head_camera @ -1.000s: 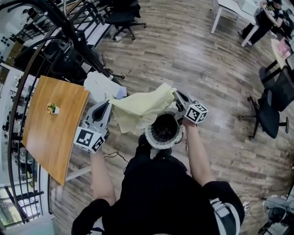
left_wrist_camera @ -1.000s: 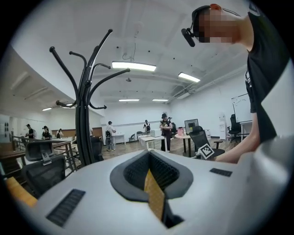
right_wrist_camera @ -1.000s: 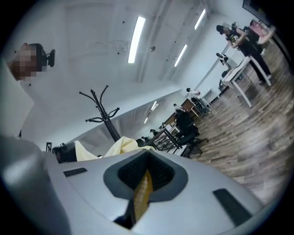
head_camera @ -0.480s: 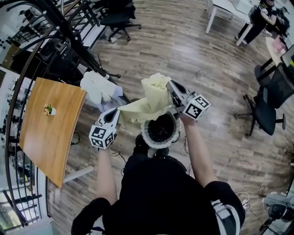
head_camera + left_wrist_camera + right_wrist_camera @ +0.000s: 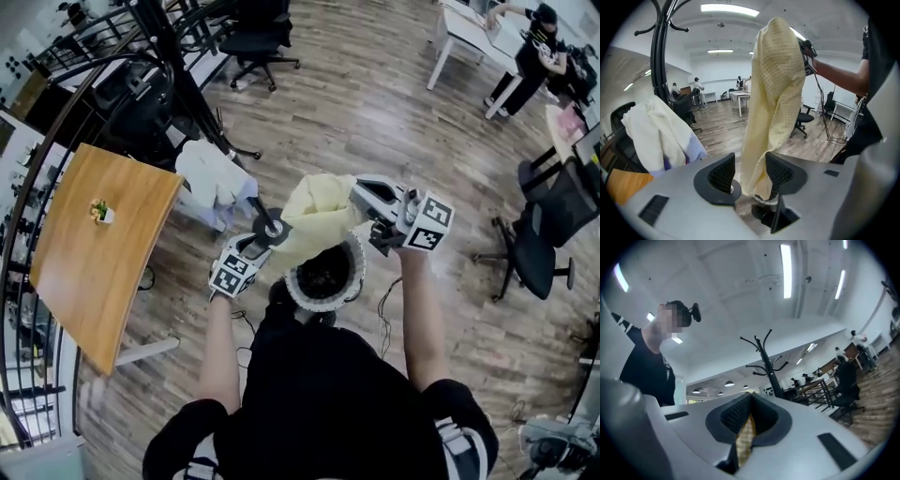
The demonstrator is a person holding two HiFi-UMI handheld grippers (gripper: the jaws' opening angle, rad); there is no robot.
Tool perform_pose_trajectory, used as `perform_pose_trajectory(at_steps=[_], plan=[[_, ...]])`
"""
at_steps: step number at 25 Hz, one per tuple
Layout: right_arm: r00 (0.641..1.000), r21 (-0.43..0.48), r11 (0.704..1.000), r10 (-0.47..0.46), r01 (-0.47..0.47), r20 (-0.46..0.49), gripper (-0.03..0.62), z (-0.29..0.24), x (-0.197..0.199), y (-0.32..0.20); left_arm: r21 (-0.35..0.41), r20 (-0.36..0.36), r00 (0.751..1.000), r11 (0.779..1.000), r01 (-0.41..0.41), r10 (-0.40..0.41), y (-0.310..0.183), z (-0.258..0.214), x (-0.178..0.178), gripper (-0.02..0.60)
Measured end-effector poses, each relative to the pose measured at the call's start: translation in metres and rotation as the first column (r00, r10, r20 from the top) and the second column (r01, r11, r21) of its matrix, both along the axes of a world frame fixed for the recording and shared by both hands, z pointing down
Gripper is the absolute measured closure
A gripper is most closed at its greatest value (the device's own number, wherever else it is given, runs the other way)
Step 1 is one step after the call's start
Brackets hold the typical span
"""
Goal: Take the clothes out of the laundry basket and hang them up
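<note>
your right gripper (image 5: 748, 414) fingers clamped on yellow cloth (image 5: 774, 89), your left gripper (image 5: 751, 177) fingers just opened, cloth hanging loose between them

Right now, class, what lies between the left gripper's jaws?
The yellow cloth hangs loose there; the left gripper has just been opening its jaws. Seen in the left gripper view.

The jaws of your left gripper (image 5: 751, 176) have just been opening and stand apart. The lower end of the yellow cloth (image 5: 776, 84) hangs loose between them, against the right-hand pad. Your right gripper (image 5: 806, 50) holds its top. At left, a white garment (image 5: 656, 136) drapes the coat rack (image 5: 658, 56).
</note>
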State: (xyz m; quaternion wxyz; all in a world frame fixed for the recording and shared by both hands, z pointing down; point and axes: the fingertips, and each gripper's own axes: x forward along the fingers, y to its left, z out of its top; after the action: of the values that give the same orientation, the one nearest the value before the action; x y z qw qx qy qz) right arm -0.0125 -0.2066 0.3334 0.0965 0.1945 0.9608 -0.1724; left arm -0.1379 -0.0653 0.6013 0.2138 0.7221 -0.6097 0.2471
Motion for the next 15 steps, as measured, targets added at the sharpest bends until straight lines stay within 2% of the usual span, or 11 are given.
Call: perform_pose_trajectory(at_steps=[2, 4, 6, 8, 9, 10, 12, 13, 14, 15], plan=[[0.997, 0.074, 0.994, -0.08, 0.079, 0.015, 0.585, -0.016, 0.011, 0.014, 0.06, 0.012, 1.0, 0.998, -0.029, 0.028, -0.02, -0.019, 0.0, 0.357], [0.987, 0.13, 0.98, -0.154, 0.148, 0.04, 0.585, -0.033, 0.022, 0.026, 0.156, 0.049, 0.996, 0.984, -0.086, 0.08, -0.051, -0.05, 0.006, 0.324], [0.974, 0.18, 0.962, -0.219, 0.205, 0.059, 0.585, -0.047, 0.032, 0.037, 0.266, 0.076, 0.985, 0.949, -0.172, 0.158, -0.083, -0.087, 0.025, 0.282], [0.964, 0.216, 0.947, -0.257, 0.237, 0.073, 0.585, -0.055, 0.039, 0.044, 0.336, 0.074, 0.952, 0.891, -0.304, 0.296, -0.109, -0.12, 0.061, 0.262], [0.962, 0.223, 0.946, -0.26, 0.237, 0.08, 0.585, -0.058, 0.042, 0.045, 0.337, 0.073, 0.918, 0.856, -0.391, 0.39, -0.117, -0.128, 0.085, 0.258], [0.965, 0.224, 0.948, -0.249, 0.225, 0.087, 0.585, -0.06, 0.043, 0.043, 0.318, 0.064, 0.87, 0.817, -0.482, 0.488, -0.121, -0.131, 0.111, 0.259], [0.975, 0.213, 0.96, -0.203, 0.179, 0.095, 0.585, -0.06, 0.045, 0.034, 0.269, 0.0, 0.76, 0.732, -0.626, 0.65, -0.117, -0.123, 0.158, 0.264], [0.98, 0.2, 0.968, -0.175, 0.153, 0.1, 0.585, -0.058, 0.047, 0.028, 0.269, -0.046, 0.712, 0.695, -0.667, 0.701, -0.113, -0.12, 0.176, 0.353], [0.983, 0.183, 0.975, -0.147, 0.126, 0.107, 0.585, -0.057, 0.05, 0.022, 0.291, -0.095, 0.676, 0.67, -0.683, 0.731, -0.109, -0.12, 0.191, 0.523], [0.986, 0.166, 0.981, -0.118, 0.098, 0.114, 0.585, -0.056, 0.053, 0.016, 0.321, -0.144, 0.655, 0.661, -0.679, 0.742, -0.106, -0.121, 0.2, 0.541]])
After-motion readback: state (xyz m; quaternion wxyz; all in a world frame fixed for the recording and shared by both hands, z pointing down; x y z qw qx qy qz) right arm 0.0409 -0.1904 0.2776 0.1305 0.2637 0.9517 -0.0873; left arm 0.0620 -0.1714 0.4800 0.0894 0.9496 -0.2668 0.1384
